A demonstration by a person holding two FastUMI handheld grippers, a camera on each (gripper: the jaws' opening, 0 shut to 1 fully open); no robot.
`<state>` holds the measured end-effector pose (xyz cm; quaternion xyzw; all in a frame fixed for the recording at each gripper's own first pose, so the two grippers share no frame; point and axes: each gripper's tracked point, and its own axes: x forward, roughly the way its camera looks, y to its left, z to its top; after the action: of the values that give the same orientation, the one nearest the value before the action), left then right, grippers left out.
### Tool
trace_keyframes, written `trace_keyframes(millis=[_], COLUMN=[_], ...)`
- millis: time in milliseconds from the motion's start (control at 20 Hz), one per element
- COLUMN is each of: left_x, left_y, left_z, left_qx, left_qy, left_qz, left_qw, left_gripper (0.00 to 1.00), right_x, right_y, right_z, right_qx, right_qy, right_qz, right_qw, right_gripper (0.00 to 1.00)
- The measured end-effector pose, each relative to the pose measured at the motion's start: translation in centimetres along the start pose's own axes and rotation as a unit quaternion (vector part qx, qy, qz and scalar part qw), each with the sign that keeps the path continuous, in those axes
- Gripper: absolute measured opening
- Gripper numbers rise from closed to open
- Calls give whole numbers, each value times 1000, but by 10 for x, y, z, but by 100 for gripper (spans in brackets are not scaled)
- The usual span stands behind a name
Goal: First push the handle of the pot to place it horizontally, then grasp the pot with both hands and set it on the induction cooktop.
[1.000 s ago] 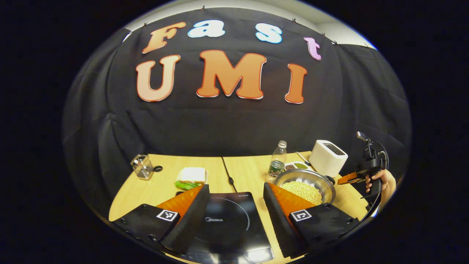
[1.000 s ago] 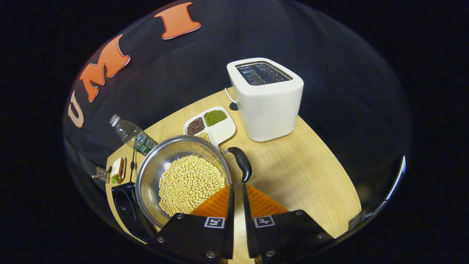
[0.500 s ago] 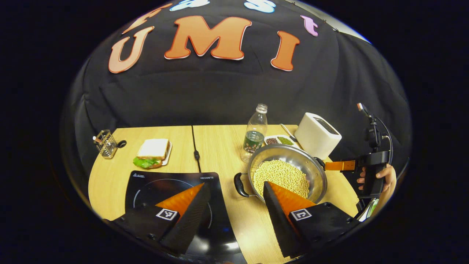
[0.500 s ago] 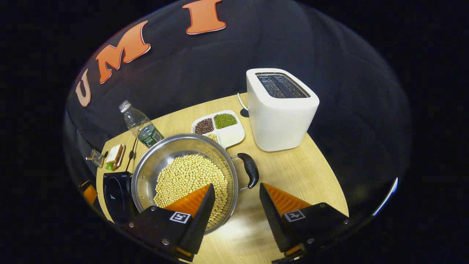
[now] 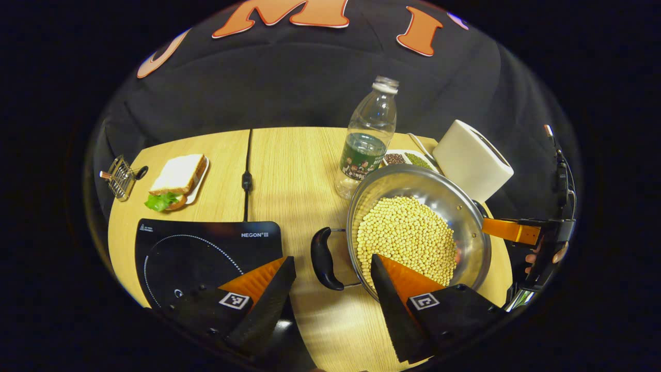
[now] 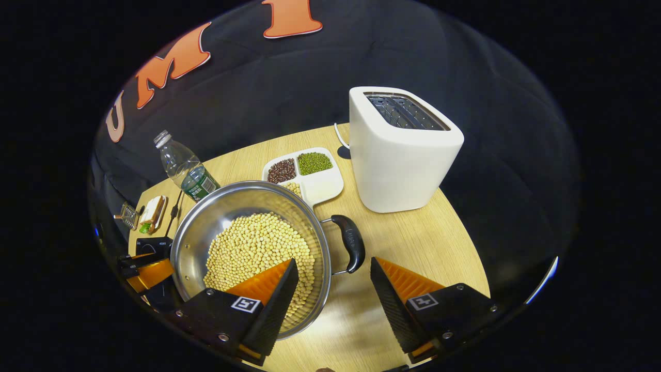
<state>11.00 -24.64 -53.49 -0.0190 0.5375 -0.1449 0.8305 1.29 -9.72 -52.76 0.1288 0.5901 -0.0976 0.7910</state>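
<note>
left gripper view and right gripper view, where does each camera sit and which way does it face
Left gripper view: rides the open left gripper, looking down across the wooden table at the steel pot of yellow beans, its left black handle and the black induction cooktop; the right gripper and a hand show beyond.
Right gripper view: rides the open right gripper, facing the pot's right black handle and white toaster.
Shared: pot, toaster, clear plastic bottle.

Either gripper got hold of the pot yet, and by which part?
No. Left gripper and right gripper are open, each straddling a pot handle without touching it.
</note>
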Motion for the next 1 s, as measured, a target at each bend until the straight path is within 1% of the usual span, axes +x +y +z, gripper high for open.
trace_keyframes(millis=[100,200,300,450,500,550,600,700,750,800,900,950,1000], left_x=[13,24,33,46,53,55,56,56,56,59,61,61,62], left_y=[-2,-5,0,1,3,3,4,7,7,9,11,12,11], left_z=[-4,-9,-10,-8,-11,-11,-9,-8,-6,-6,-2,1,3], left_qx=[-1,-1,0,-8,-8,-13,-12,-15,-17,-19,-26,-27,-29], left_qy=[12,23,22,12,14,16,11,11,9,7,-8,-18,-28], left_qz=[2,1,15,26,25,27,27,38,45,53,67,70,71], left_qw=[1000,1000,1000,1000,1000,999,1000,999,999,998,997,997,997], left_gripper=[97,95,94,88,87,84,75,82,82,77,76,74,76], right_x=[7,15,23,31,34,35,38,38,38,38,42,44,43], right_y=[-2,1,-3,-5,-2,1,1,0,4,7,3,-1,-1], right_z=[0,-4,-2,-2,-4,-6,-4,3,4,5,-1,-3,-2], right_qx=[2,11,9,8,14,22,24,18,17,18,14,7,-1], right_qy=[4,13,9,5,9,12,9,-6,-10,-9,-1,-1,-6], right_qz=[-3,2,-6,-15,-8,-2,-3,-5,-1,6,-7,-16,-18], right_qw=[1000,1000,1000,1000,1000,1000,1000,1000,1000,1000,1000,1000,1000], right_gripper=[89,89,90,90,90,90,90,90,89,89,84,80,70])
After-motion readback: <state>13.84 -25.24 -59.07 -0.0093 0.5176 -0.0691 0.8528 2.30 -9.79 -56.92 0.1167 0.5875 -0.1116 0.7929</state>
